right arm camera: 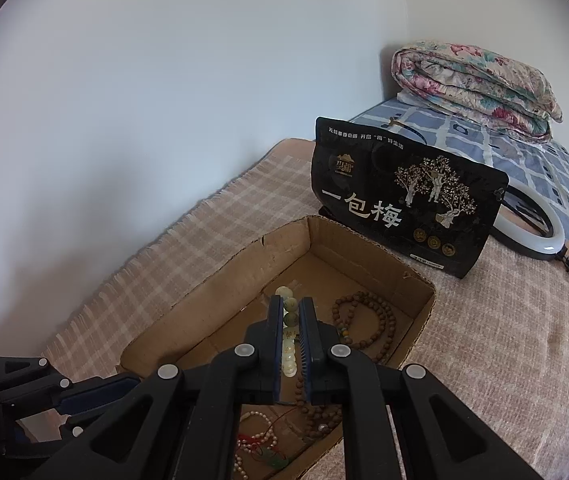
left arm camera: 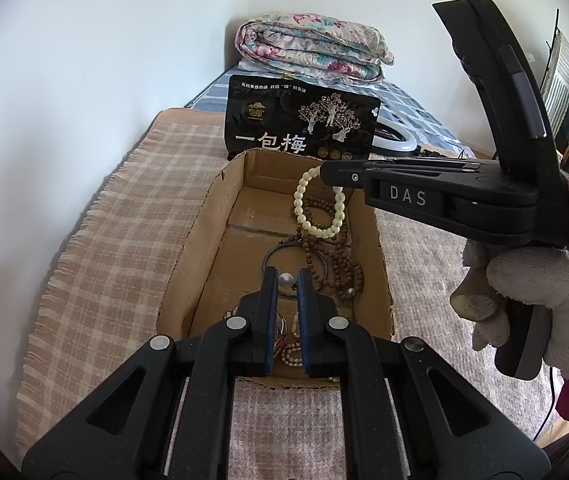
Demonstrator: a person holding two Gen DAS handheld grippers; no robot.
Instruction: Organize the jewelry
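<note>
The right gripper (right arm camera: 289, 312) is clamped on a pale bead bracelet (left arm camera: 316, 208), which dangles over the cardboard box (left arm camera: 188, 248) clear of its walls. The left gripper (left arm camera: 287, 280) stands nearly closed, a pearl-like bead (left arm camera: 286, 280) between its tips (grip unclear). Below both lies a brown bead necklace (left arm camera: 344, 268), near the right wall.

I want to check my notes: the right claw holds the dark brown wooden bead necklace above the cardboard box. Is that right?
Not quite. The right claw holds the cream-white bead bracelet, not the brown necklace; the brown wooden bead necklace lies on the floor of the cardboard box. The left wrist view shows the bracelet hanging from the claw above the box.
</note>
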